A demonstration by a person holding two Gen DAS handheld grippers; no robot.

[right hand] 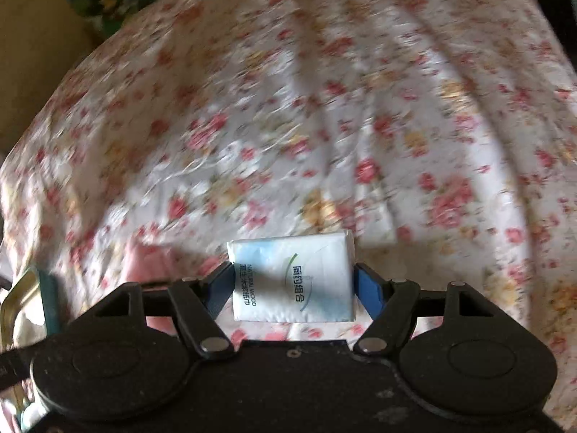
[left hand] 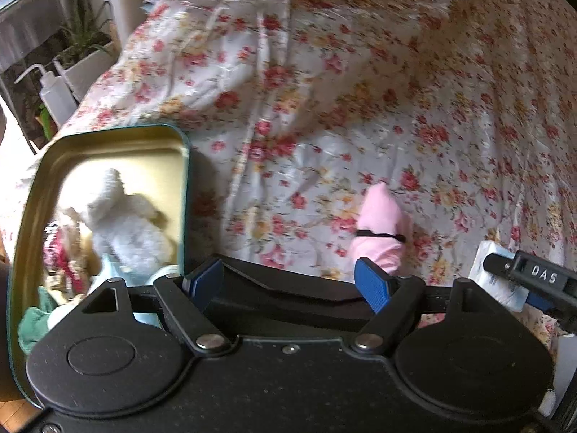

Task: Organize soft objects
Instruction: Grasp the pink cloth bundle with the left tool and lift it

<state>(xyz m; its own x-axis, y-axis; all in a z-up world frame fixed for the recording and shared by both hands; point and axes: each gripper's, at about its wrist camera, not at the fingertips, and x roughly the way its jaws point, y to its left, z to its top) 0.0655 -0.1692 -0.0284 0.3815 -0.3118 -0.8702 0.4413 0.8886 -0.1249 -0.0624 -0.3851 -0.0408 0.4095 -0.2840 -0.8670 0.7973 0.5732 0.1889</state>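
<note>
Between the blue pads of the right gripper (right hand: 293, 285), sitting clamped: a white tissue pack (right hand: 293, 277) with green and black print, squeezed from both sides and looking lifted clear of the floral cloth (right hand: 252, 126), though blur making that hard to confirm. Just left of that gripper, lying on the cloth: a pink bundle (right hand: 149, 263), soft-edged in the right wrist view. Further left still, showing at the frame edge: the gold rim of the tin (right hand: 25, 285). Between the pads of the left gripper (left hand: 288, 283), gaping fairly wide and pinching nothing. Just beyond its right pad, resting on the cloth: the same pink bundle (left hand: 380, 231), cinched around the middle by a black band (left hand: 378, 234). Off to its left, lying open: the tin (left hand: 108, 137), already holding a white plush toy (left hand: 122, 216), some red patterned fabric (left hand: 63, 256) and bits of pale blue and green cloth near the front. Off to its right, poking into view: the other gripper with the pack. Farther out, stretching away bare and wrinkled: the floral cloth, with a potted plant (left hand: 84, 41) and a squeeze bottle (left hand: 54, 90) beyond its left edge. Judging from this: well along, several soft things already stowed, the pack in hand likely heading for the tin, the pink bundle remaining to be gathered.
</note>
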